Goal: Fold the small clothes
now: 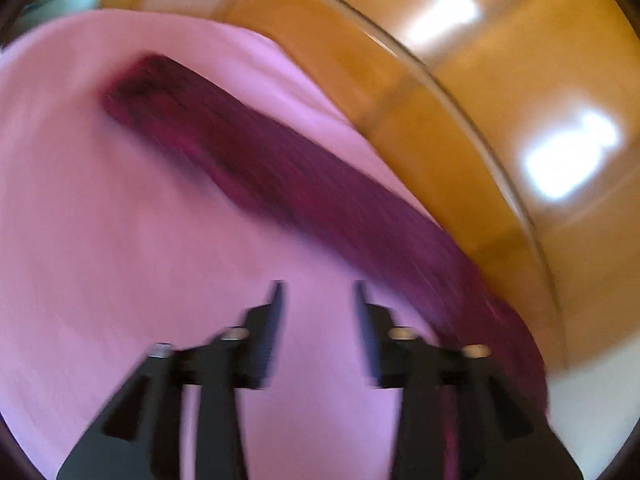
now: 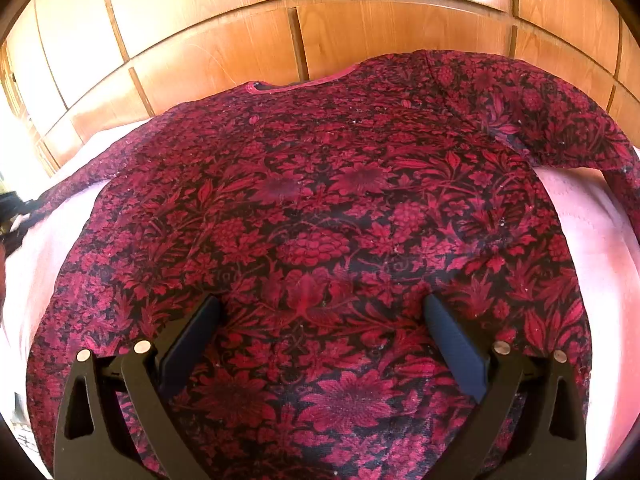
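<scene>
Between the right gripper's (image 2: 320, 316) two dark fingers (image 2: 192, 344), which stand wide apart with nothing clamped, lies the red and black floral garment (image 2: 320, 208). Both fingertips sit low over the printed cloth, or on it; which of the two cannot be told. Around them the garment spreads flat and face up across most of the right wrist view, its neckline (image 2: 304, 84) at the far edge and one sleeve (image 2: 568, 128) running off to the right side. Under it shows a pale pink sheet (image 2: 592, 240), visible at both flanks of the garment. Beyond the neckline stands a wall of orange-brown wooden panels (image 2: 240, 20).

Over on the other side, the left gripper's (image 1: 318, 300) fingers (image 1: 264, 340) stand partly open, a clear gap between the tips and nothing between them. Behind that gap is only the pink sheet (image 1: 120, 240). That whole view is smeared by motion. Just beyond the tips, a long strip of the dark red garment (image 1: 280, 176) runs slantwise from the upper left down to the lower right, lying on the sheet near its edge. Its lower end passes behind the right-hand finger. Past the strip comes the sheet's edge, then the wooden panelling (image 1: 480, 80) with bright glare patches on it.
</scene>
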### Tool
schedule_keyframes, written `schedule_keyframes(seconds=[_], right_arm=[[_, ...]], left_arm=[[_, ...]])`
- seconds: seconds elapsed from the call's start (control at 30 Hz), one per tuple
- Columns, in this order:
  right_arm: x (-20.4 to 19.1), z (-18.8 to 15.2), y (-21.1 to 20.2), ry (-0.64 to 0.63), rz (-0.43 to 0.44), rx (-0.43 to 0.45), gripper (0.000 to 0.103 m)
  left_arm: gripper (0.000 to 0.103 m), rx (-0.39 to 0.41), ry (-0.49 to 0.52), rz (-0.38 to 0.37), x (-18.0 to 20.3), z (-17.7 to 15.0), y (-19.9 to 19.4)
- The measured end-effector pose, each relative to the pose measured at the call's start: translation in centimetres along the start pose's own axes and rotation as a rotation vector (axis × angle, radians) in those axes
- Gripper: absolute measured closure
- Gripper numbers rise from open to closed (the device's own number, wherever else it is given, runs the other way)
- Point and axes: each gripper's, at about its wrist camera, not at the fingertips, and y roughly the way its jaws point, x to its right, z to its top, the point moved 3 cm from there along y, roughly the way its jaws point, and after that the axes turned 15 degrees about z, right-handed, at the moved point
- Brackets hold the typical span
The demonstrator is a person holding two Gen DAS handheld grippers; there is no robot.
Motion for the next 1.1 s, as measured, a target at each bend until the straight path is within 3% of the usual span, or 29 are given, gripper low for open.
schedule_keyframes(seconds=[0.07, 0.13, 0.27, 0.37, 0.43, 0.5, 0.53, 0.6, 0.7, 0.87, 1.0, 1.1], right_arm=[[0.0, 0.1, -0.6, 0.02, 0.013, -0.004, 0.002], [0.9, 0.0, -2.4, 0.081, 0.025, 0.027, 0.003], [4.9, -1.6, -7.7, 0.231, 0.002, 0.124, 0.003], [7.0, -4.3, -10.5, 0.272, -0.038, 0.127, 0.005], [7.5, -6.3, -11.3, 0.289, -0.025, 0.092, 0.012], [7.3, -8.4, -11.7, 0.301, 0.014, 0.042, 0.032], [6.9, -9.4, -11.8, 0.3, 0.03, 0.023, 0.036], [5.1, -11.1, -12.1, 0.264, 0.052, -0.004, 0.062], [3.2, -12.2, -12.2, 0.238, 0.067, -0.035, 0.084], [1.1, -11.4, -15.4, 0.181, 0.114, 0.012, 0.087], [1.2, -13.7, -14.3, 0.145, 0.079, -0.089, 0.089], [1.9, -14.7, -14.0, 0.183, 0.086, -0.103, 0.087]], left_arm=[[0.045, -0.035, 0.058, -0.084, 1.3, -3.4, -1.7], [0.043, -0.119, 0.132, -0.174, 2.7, -7.2, -2.8], [0.043, -0.231, 0.252, -0.229, 4.0, -13.6, -4.0], [0.043, -0.291, 0.271, -0.247, 3.9, -17.0, -4.4], [0.043, -0.292, 0.262, -0.248, 3.4, -18.4, -4.9], [0.051, -0.278, 0.268, -0.243, 3.2, -19.7, -5.7], [0.065, -0.258, 0.286, -0.202, 3.1, -20.1, -5.9], [0.082, -0.255, 0.312, -0.168, 3.0, -19.7, -5.7], [0.089, -0.217, 0.38, -0.119, 3.5, -19.2, -6.1], [0.09, -0.181, 0.433, -0.084, 3.8, -18.2, -7.0], [0.088, -0.199, 0.481, 0.0, 3.9, -19.4, -6.1], [0.072, -0.154, 0.488, -0.001, 5.6, -18.6, -6.6]])
